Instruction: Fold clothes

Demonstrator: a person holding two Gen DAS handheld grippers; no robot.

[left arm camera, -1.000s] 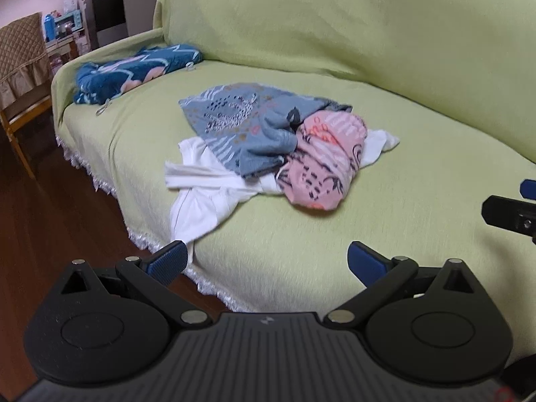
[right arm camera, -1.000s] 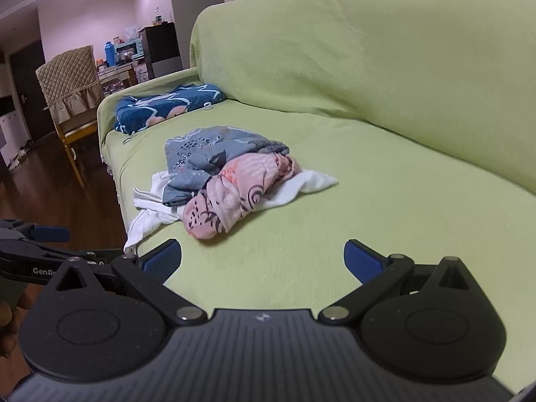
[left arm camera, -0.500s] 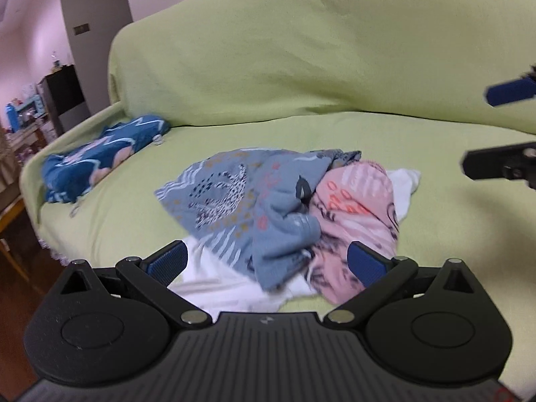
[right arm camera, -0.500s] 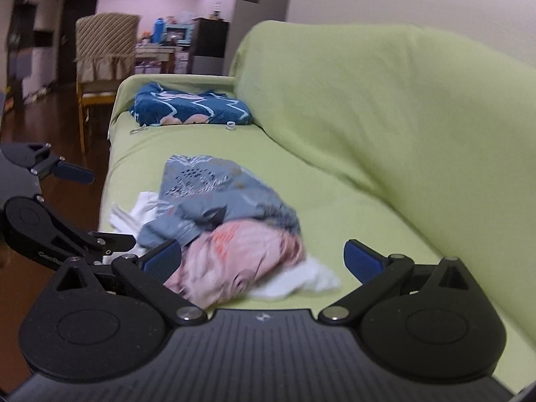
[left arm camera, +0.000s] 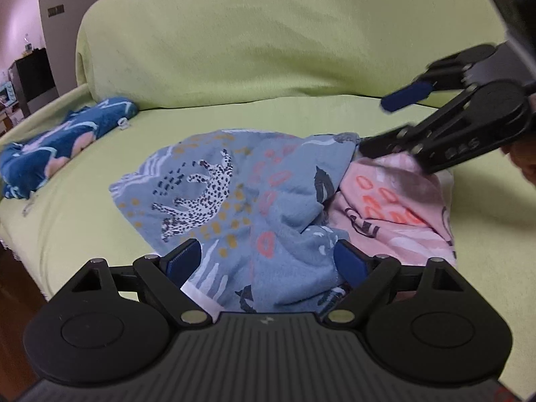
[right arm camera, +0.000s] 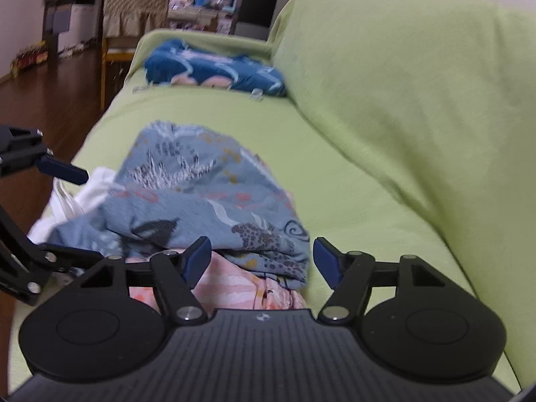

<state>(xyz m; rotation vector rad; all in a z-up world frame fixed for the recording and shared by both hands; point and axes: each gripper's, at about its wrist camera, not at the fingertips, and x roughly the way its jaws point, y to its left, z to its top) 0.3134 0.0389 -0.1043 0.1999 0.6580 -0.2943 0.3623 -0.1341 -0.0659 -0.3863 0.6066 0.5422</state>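
A crumpled pile lies on the green sofa seat: a blue-grey patterned garment (left arm camera: 241, 201) (right arm camera: 201, 194) on top, a pink printed one (left arm camera: 395, 207) (right arm camera: 234, 288) beside it and a white one (left arm camera: 201, 298) (right arm camera: 87, 187) underneath. My left gripper (left arm camera: 266, 261) (right arm camera: 67, 211) is low over the near edge of the blue-grey garment. Its jaws are closing with that cloth between them, and the pads do not press on it. My right gripper (right arm camera: 263, 261) (left arm camera: 385, 120) is at the opposite side of the pile. Its jaws are also closing, around a corner of the blue-grey garment, with a gap at the right pad.
The sofa (left arm camera: 268, 50) wears a loose green cover, backrest behind the pile. A dark blue patterned cloth (left arm camera: 60, 144) (right arm camera: 214, 70) lies at the seat's far end. Beyond the armrest are a wooden chair (right arm camera: 134, 10) and dark wood floor (right arm camera: 50, 100).
Both grippers have moved in from in front of the sofa to the pile, one on each side. Their jaws stand narrower than before. The clothes have not shifted.
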